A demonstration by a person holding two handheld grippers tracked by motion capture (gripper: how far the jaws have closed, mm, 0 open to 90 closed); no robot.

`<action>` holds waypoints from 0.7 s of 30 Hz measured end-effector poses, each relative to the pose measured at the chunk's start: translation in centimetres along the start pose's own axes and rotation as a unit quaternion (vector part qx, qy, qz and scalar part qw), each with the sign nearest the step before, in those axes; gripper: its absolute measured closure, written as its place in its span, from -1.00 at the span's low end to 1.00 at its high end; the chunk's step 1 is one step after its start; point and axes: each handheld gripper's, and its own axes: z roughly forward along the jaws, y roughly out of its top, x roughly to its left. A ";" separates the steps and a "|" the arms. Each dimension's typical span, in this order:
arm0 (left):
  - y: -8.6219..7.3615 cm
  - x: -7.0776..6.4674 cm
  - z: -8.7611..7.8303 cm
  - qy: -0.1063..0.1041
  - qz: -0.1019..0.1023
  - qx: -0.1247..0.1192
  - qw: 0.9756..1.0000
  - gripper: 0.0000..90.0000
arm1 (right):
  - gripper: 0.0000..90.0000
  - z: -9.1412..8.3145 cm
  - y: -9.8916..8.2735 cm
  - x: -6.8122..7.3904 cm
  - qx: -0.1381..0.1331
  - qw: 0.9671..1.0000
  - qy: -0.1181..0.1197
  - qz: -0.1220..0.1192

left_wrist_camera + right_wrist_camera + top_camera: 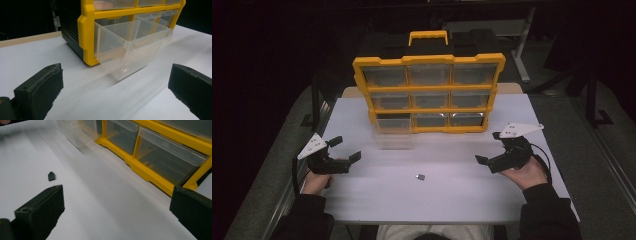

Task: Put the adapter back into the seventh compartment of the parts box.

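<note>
The small dark part (420,176) lies alone on the white table (452,200), between the two grippers and a little nearer the person than either, touching nothing; in the right gripper view it (51,176) sits ahead of the left-hand jaw, near it but apart. It looks placed for a pickup, and the clear drawer (392,134) looks like its likely goal; that drawer is pulled out of the bottom-left slot of the yellow organiser (428,92), its front end low over the table, its open top facing up; in the left gripper view the drawer (130,47) stands straight ahead of the jaws, well beyond them, and appears empty.

The left gripper (346,150) has its jaws spread wide with nothing between them; it rests low by the table's left edge, the hand (316,180) under it, jaws pointing to the table's middle and the drawer. The right gripper (488,147) is likewise spread and empty; the right hand (527,172) holds it low at the table's right side, jaws aimed inward, the part ahead of it and to its near side. Judging from this, neither side has started a grasp; the right gripper seems better set to reach the part, which is small and flat and may call for a careful pinch.
</note>
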 end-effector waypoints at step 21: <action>0.0 0.0 0.0 -0.001 0.000 0.001 1.000 -1.00 | -1.00 1.9 1.5 1.4 0.024 0.999 0.026 -0.029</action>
